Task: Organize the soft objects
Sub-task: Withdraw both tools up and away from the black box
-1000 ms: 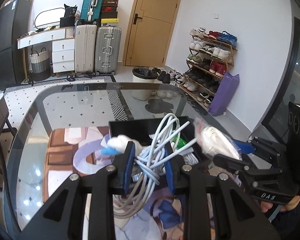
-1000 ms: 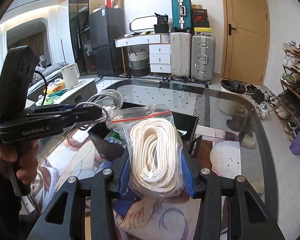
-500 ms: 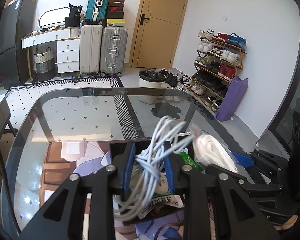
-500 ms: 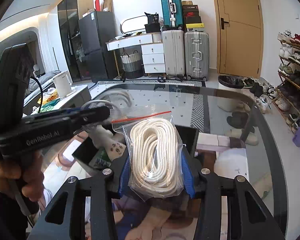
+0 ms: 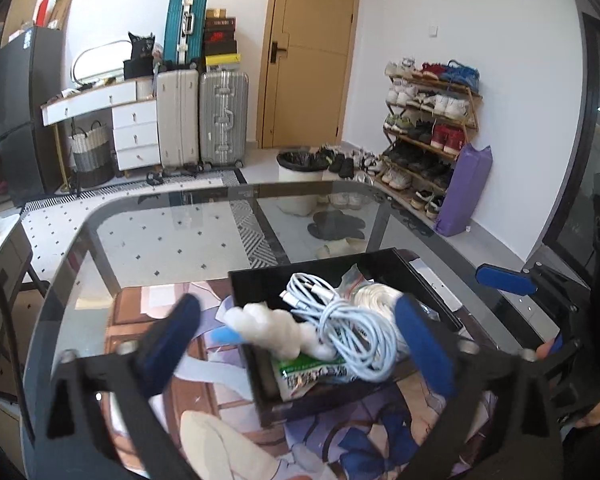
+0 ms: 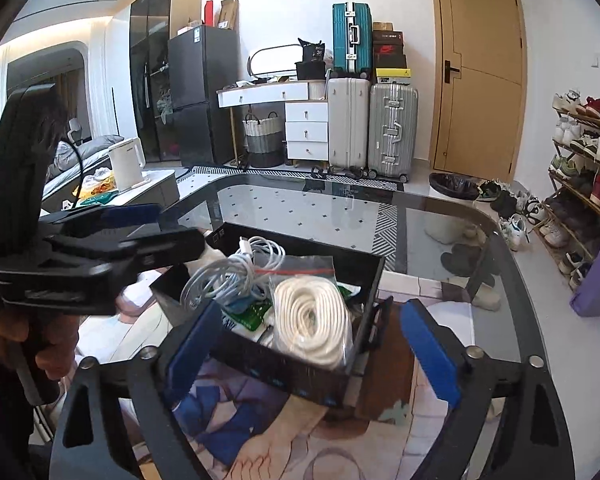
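Observation:
A black box (image 5: 260, 280) stands on the glass table. In it lie a coil of white cable (image 5: 352, 328), a white fluffy piece (image 5: 268, 328), a green packet (image 5: 308, 372) and a bagged white rope (image 5: 376, 296). My left gripper (image 5: 298, 306) hovers over the box with its jaws opening; the cable rests loose below them, untouched. In the right wrist view the rope bag (image 6: 312, 320) lies in the box (image 6: 300, 244) beside the cable (image 6: 228, 276). My right gripper (image 6: 312, 308) is opening too, its pads clear of the bag. The left gripper (image 6: 168, 228) shows at the left.
The box sits on a printed mat (image 5: 204, 384) near the front of the glass table (image 5: 160, 240). A hand (image 6: 48, 344) holds the left gripper's handle. Behind the table are suitcases (image 5: 220, 120), a bin (image 5: 300, 164) and a shoe rack (image 5: 428, 128).
Both grippers went from shut to wide open. The cable coil dropped from the left jaws into the box, and the bagged rope dropped from the right jaws beside it.

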